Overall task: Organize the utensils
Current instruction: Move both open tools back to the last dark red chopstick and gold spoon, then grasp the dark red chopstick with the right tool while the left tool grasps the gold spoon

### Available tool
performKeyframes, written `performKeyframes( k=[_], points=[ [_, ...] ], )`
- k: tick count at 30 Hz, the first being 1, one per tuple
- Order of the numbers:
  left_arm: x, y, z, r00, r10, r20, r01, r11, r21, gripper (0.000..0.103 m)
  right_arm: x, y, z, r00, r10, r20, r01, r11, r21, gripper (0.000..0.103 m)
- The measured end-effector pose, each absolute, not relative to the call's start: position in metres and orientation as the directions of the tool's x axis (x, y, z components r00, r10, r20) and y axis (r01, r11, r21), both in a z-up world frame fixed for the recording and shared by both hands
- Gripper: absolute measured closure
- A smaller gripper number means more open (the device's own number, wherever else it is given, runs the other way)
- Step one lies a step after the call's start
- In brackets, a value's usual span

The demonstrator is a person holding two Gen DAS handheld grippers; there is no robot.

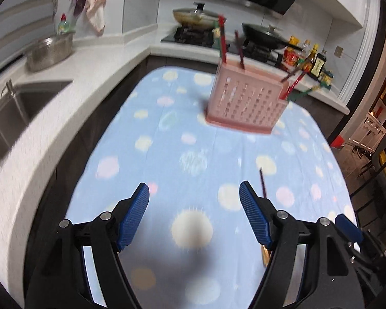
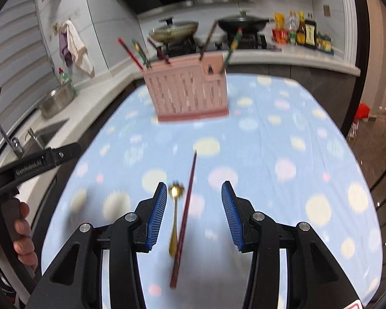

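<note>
A pink slotted utensil holder [image 1: 247,100] [image 2: 190,95] stands at the far end of the blue spotted cloth, with several red, brown and green chopsticks sticking out of it. On the cloth lie a dark red chopstick [image 2: 185,213] and a small gold spoon [image 2: 174,216], side by side. My right gripper [image 2: 194,215] hovers over them, open, its blue pads on either side without touching. My left gripper [image 1: 194,216] is open over bare cloth; the chopstick's tip [image 1: 263,182] shows just beyond its right finger.
A white counter wraps around the table [image 1: 182,139], with a sink [image 1: 20,103] and a steel bowl [image 1: 49,49] on the left. A stove with two lidded pans [image 2: 172,29] and sauce bottles [image 2: 301,31] lines the back. A hand [image 2: 20,231] holds the left gripper's handle.
</note>
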State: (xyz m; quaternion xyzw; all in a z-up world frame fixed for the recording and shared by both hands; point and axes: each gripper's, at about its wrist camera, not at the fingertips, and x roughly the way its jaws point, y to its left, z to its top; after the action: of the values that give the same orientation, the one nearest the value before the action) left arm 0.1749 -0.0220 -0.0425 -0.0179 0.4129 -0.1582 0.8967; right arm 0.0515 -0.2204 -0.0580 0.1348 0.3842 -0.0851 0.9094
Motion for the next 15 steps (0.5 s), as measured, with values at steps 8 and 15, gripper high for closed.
performKeyframes(
  k=[8,15],
  points=[
    [0.141,-0.016,-0.094,0.539,-0.232,-0.810,0.236,0.964,-0.119,0.034,0.023,-0.193,-0.106,0.616,-0.008,-0.788,0.234,0.957,0.173,0.059],
    [0.121,-0.011,-0.115,0.488,-0.224,-0.844,0.233,0.965,-0.121,0.034,0.023,-0.179,-0.120,0.594,0.018,-0.804,0.213,0.961,0.179,0.059]
  ],
)
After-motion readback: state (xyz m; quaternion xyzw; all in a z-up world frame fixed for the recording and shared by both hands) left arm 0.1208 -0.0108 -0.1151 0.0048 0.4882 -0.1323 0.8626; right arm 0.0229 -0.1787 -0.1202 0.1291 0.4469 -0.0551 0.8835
